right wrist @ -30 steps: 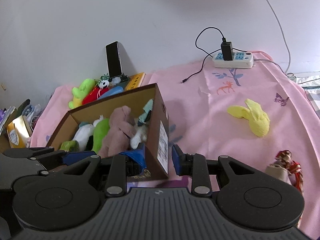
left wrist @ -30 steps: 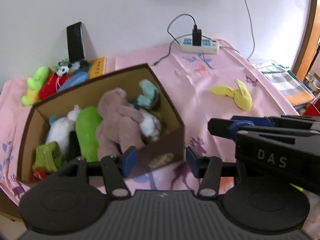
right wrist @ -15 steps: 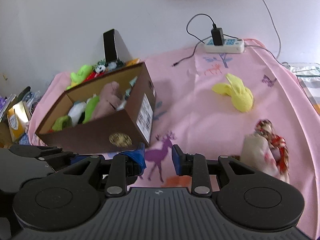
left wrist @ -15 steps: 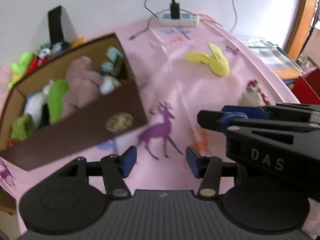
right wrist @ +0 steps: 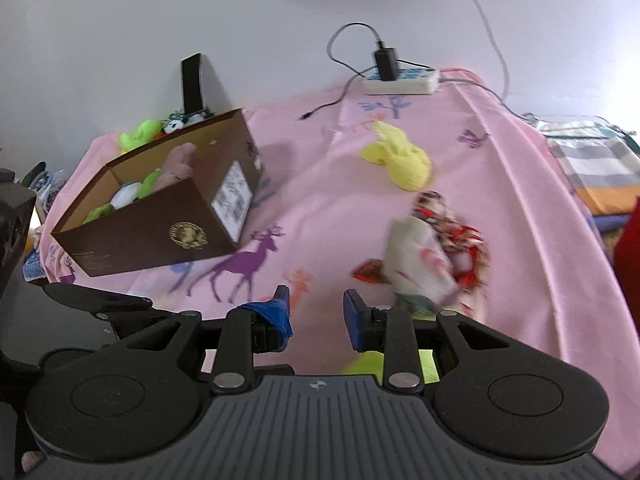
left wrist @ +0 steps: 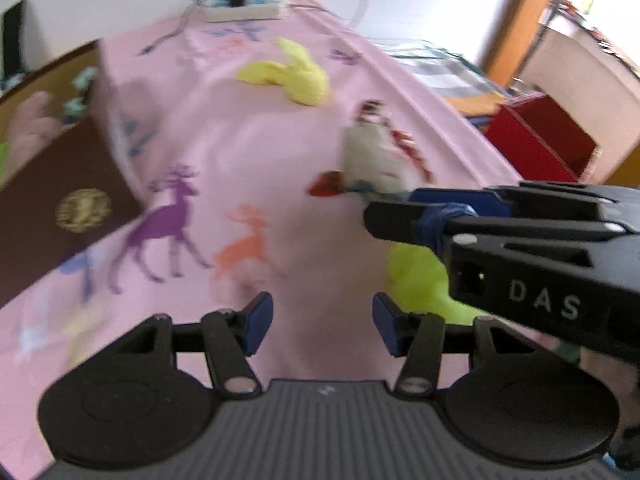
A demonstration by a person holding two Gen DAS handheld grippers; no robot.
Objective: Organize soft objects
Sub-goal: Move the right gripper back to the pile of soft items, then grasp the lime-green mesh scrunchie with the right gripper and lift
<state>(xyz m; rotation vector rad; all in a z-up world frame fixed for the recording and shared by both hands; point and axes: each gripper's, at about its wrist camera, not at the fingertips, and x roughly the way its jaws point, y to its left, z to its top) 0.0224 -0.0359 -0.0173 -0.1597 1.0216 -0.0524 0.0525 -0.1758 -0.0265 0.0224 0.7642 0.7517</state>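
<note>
Doll (right wrist: 424,256) ahead-right of the empty, parted right gripper (right wrist: 316,312); left gripper (left wrist: 322,322) likewise parted; blurred lime toy (left wrist: 424,280) beneath may snag.

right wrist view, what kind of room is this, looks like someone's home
Probably a home, perhaps a bedroom or playroom. A pink cloth printed with deer covers the surface, a brown box holds plush toys, and a power strip with a charger plugged in lies by the white wall.

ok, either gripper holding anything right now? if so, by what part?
Nothing held. The left gripper and right gripper are both open with only pink cloth between their fingers.
</note>
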